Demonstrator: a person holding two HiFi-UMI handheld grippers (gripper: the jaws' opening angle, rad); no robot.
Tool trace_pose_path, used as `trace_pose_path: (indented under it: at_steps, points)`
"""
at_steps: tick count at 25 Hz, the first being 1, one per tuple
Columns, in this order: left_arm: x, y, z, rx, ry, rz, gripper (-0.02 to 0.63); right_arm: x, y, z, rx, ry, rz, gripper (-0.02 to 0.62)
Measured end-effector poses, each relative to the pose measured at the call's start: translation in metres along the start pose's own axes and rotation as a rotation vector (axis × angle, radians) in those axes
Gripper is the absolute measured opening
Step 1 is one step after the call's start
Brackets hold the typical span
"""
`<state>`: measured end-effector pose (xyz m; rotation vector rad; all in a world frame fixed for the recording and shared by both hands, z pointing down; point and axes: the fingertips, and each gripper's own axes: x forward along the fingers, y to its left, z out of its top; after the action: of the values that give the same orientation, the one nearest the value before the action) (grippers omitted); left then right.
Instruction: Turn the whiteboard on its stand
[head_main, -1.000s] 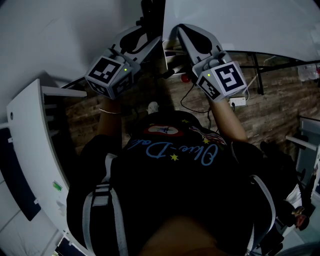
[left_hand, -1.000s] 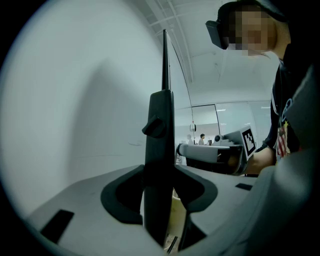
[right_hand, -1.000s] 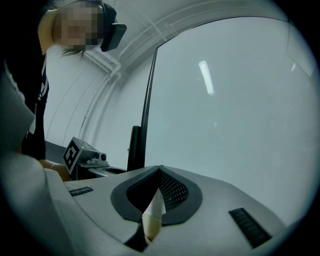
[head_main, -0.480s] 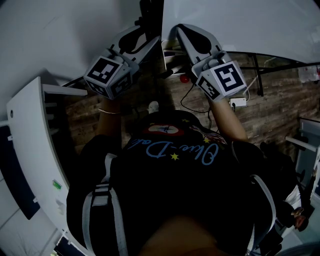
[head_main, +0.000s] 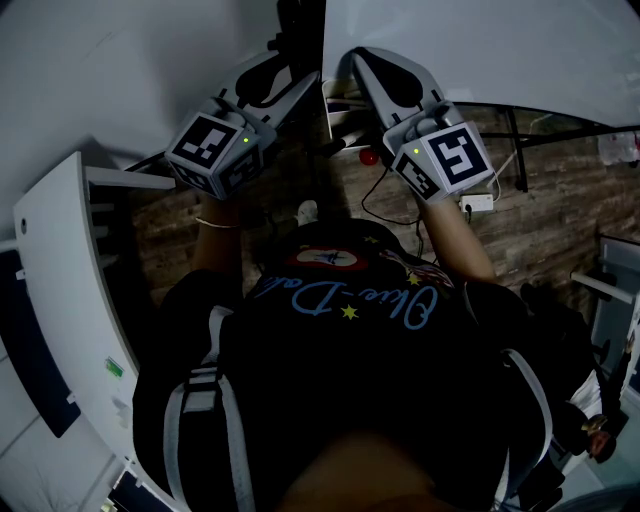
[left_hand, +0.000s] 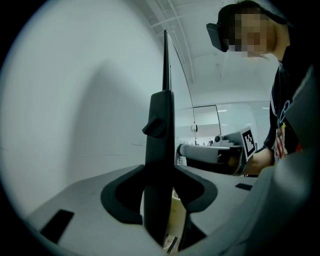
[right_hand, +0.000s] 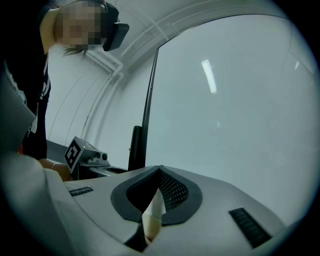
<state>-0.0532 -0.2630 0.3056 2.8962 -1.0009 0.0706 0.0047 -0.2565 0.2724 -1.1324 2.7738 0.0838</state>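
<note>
The whiteboard (head_main: 480, 50) fills the top of the head view, its black frame edge (head_main: 303, 40) running down between my two grippers. In the left gripper view the white face (left_hand: 75, 125) lies to the left. The black frame bar (left_hand: 159, 145) stands upright between the jaws of my left gripper (left_hand: 159, 171), which is shut on it. My right gripper (right_hand: 160, 169) has its tips together with nothing between them. It sits close to the board face (right_hand: 225, 125), right of the frame (right_hand: 136, 145). Both the left gripper (head_main: 290, 80) and the right gripper (head_main: 365, 65) point up at the board.
Under the board the stand's black legs (head_main: 515, 140) rest on a wood-pattern floor (head_main: 560, 200). A white power strip (head_main: 475, 203) with cables and a small red thing (head_main: 370, 157) lie there. A white shelf unit (head_main: 60, 300) stands at the left.
</note>
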Motion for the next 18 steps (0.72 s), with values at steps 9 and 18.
trace_pose_path:
  at_steps: [9,18]
  points:
    - [-0.0005,0.0011,-0.0004,0.005,0.009,0.010,0.170,0.0009,0.0003,-0.0007,-0.002,0.000,0.004,0.026]
    - [-0.0004,0.0005,-0.0006,0.010,0.006,0.013,0.170,-0.0002,-0.0005,-0.0002,0.003,0.001,0.002,0.026]
